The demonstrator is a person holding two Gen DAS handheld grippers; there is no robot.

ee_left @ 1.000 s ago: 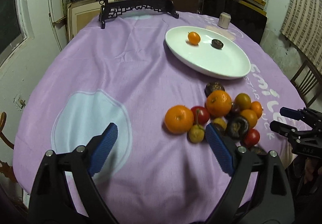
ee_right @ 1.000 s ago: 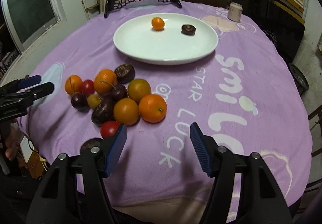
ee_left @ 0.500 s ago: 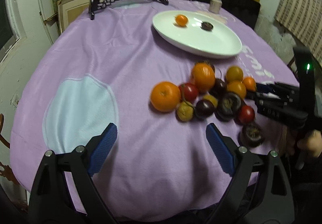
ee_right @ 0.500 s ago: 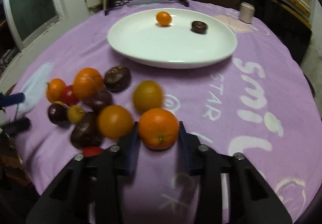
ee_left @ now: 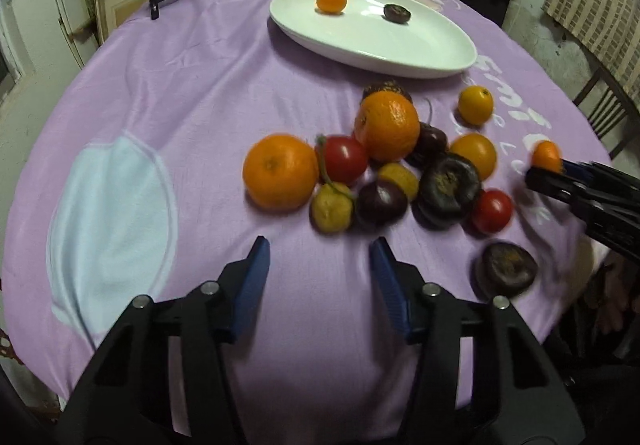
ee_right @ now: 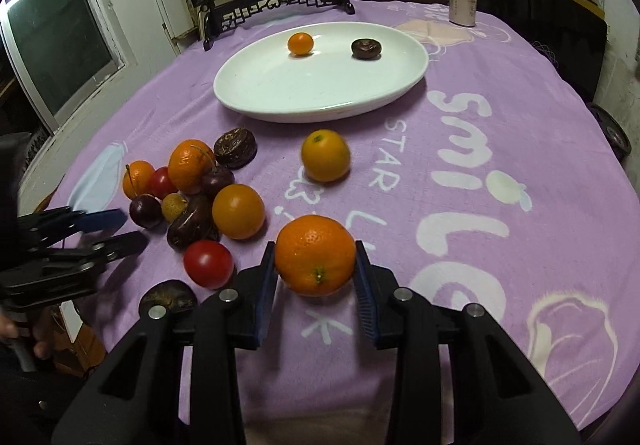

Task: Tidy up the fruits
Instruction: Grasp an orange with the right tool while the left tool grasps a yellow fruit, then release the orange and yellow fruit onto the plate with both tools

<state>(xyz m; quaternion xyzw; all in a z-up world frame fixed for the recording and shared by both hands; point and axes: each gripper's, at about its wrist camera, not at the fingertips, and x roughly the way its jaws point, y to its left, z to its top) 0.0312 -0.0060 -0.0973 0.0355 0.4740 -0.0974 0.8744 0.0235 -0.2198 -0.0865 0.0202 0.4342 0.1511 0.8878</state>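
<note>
One white oval plate (ee_right: 320,101) sits on the purple-clothed counter (ee_right: 500,117) and holds two things: a small orange fruit (ee_right: 300,43) and a dark brown fruit (ee_right: 365,48), set apart from each other. Below the plate, on the cloth, lies a cluster with two red tomatoes (ee_right: 208,263), two round dark purple fruits (ee_right: 145,210), three brown wrinkled fruits (ee_right: 235,147), a yellowish fruit (ee_right: 174,206) and three oranges (ee_right: 190,165); a fourth orange (ee_right: 325,154) lies alone between the cluster and the plate's near rim. The right gripper (ee_right: 316,277) is closed narrowly on one more orange (ee_right: 315,260), its blue pads pressing both sides of the fruit, on the side of the cluster away from the plate. The left gripper (ee_left: 320,277) stands wide with nothing between its pads, just short of the cluster's near edge, opposite the plate. A pale cup (ee_right: 462,6) and a dark carved screen stand (ee_right: 276,1) stand beyond the plate.
</note>
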